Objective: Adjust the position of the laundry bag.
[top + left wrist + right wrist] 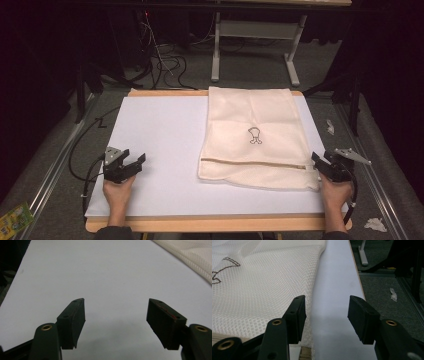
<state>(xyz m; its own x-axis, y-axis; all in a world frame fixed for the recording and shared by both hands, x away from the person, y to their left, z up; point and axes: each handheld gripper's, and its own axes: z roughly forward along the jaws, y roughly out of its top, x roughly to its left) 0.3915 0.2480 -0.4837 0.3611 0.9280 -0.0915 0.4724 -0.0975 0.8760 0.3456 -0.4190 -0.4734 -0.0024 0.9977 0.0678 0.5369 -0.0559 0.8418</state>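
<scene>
A cream mesh laundry bag (pixel 252 137) with a zipper near its front edge and a small dark embroidered figure (pixel 255 135) lies flat on the right half of the white table top (pixel 160 135). My left gripper (pixel 134 162) rests open on the bare white surface at the front left, well clear of the bag; its jaws (pixel 116 312) stand wide with nothing between them, and the bag's edge (pixel 195 257) lies at the far right. My right gripper (pixel 321 161) is open at the bag's front right corner. Its jaws (pixel 327 307) straddle the bag's right edge (pixel 274 282).
The table's wooden rim (pixel 215 222) runs along the front. Grey floor surrounds the table, with a white desk frame (pixel 255 45) and cables (pixel 165 62) behind, scraps of paper (pixel 375 224) at the right and a green packet (pixel 14 217) at the left.
</scene>
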